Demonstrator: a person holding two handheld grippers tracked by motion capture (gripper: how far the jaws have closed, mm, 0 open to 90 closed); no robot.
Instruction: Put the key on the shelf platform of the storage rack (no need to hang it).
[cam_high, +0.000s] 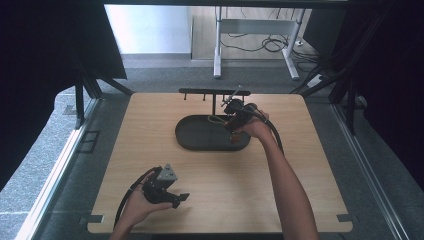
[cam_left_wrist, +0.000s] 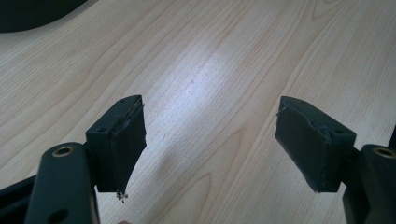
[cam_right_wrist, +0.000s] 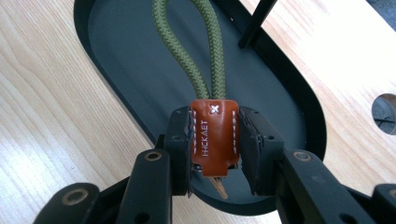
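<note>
Right claw (cam_right_wrist: 215, 154) clamps leather tab (cam_right_wrist: 215, 135) — left claw (cam_left_wrist: 210, 149) wide, empty.

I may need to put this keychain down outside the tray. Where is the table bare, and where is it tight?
Bare wood lies left of the tray, up to the table edge, and across the front between tray and left gripper. Right of the forearm is bare too. It is tight at the tray's back, where the right gripper holds the keychain beside the rack.

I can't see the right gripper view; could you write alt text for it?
The right hand-held gripper clamps a brown stitched leather tab joined to an olive green braided cord loop, above a black oval tray on a light wooden table.
</note>
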